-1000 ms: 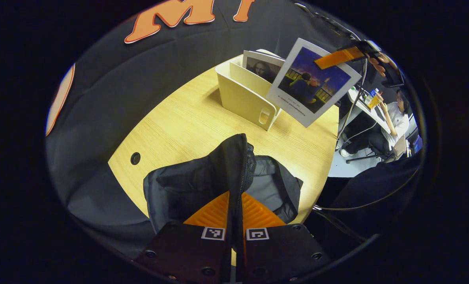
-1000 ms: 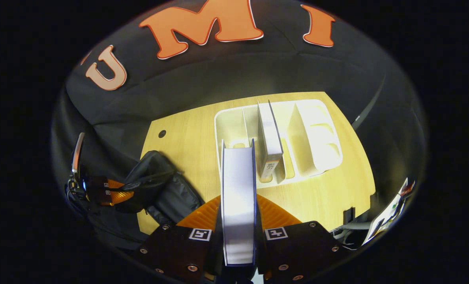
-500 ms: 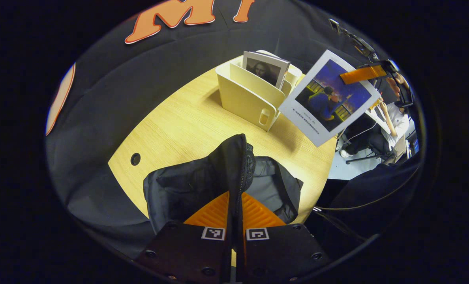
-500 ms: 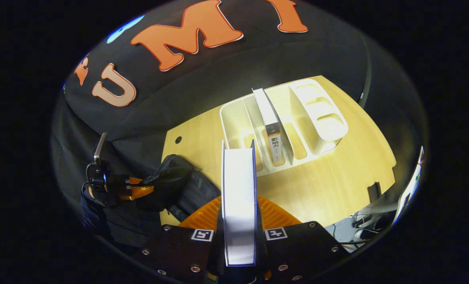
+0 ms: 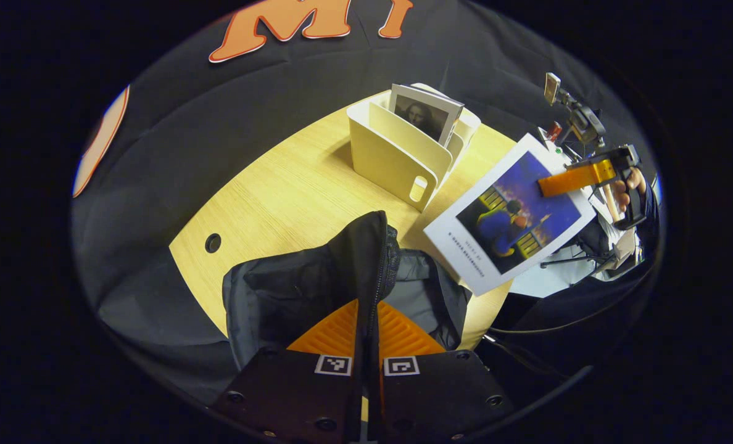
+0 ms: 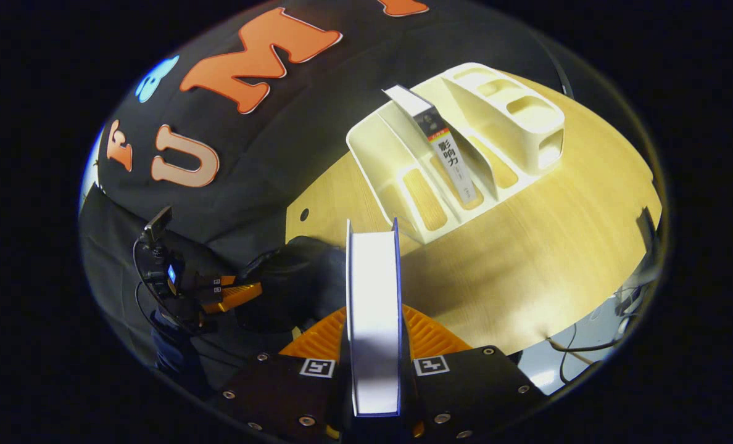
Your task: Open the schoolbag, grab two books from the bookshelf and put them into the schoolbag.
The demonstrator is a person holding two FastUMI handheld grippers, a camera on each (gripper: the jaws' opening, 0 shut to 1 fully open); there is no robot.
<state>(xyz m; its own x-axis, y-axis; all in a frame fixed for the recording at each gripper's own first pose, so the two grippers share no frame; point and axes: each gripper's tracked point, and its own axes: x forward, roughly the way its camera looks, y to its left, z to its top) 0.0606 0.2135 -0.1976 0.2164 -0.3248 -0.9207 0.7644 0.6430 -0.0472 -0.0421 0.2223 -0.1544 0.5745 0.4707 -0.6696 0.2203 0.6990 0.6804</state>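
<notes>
Black bag flap [image 5: 317,277] pinched in my left gripper [image 5: 366,320] could sag, snagging the book [image 6: 372,308] my right gripper [image 6: 372,345] clamps.

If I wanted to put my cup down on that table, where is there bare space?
The widest bare wood on the table lies between the schoolbag and the bookshelf, stretching toward the round cable hole. More shows in front of the bookshelf in the right gripper view. It's crowded near the bag, where the held book hangs.
</notes>
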